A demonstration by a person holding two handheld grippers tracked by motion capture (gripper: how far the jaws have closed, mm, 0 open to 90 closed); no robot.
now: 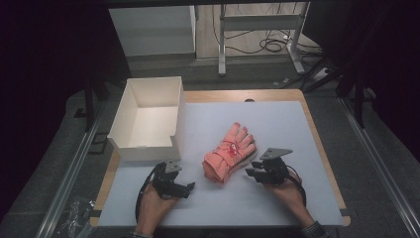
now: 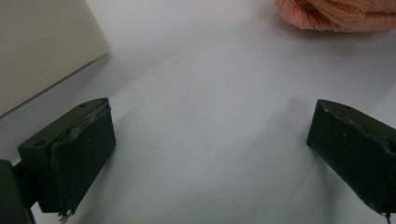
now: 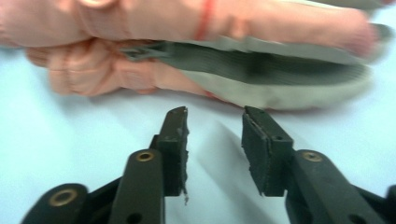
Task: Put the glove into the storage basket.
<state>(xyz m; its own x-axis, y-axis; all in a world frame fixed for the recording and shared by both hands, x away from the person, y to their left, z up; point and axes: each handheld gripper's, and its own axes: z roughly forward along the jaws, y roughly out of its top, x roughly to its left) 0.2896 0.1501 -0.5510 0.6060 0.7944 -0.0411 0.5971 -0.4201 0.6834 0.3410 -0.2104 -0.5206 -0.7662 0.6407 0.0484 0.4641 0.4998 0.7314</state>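
Because the pair of pink gloves (image 1: 229,153) lies stacked a little right of centre in the high view, on the pale mat (image 1: 277,124) and not in the white box (image 1: 148,119) at the upper left, the likely job is to lift them across into that box. Both grippers stand apart from them, so the risks lie in the pick-up.

The right gripper (image 1: 257,171), just to the lower right of the gloves, has its jaws partly open with nothing between them. In the right gripper view (image 3: 215,135) the gap looks narrower than the stack is thick, and the jaws point at the grey-edged cuff end (image 3: 280,79). If it goes in like that, I judge it may catch one glove only and leave the other on the mat, or push the soft pile along. A red thread or band (image 3: 205,18) seems to tie the two, but how firmly cannot be told.

The left gripper (image 1: 184,188), at the lower left of the gloves and near the box's front corner, has its jaws spread wide and holds nothing. A swing toward the gloves could knock the light box askew.

The high view gives the whole layout: gloves, box, both hands and the wooden table edge (image 1: 319,144). The right gripper view adds the layered side of the stack and its grey palm side. The left gripper view (image 2: 210,154) shows bare mat between its jaws, the box wall (image 2: 42,46) at upper left and a bit of glove (image 2: 336,14) at upper right.
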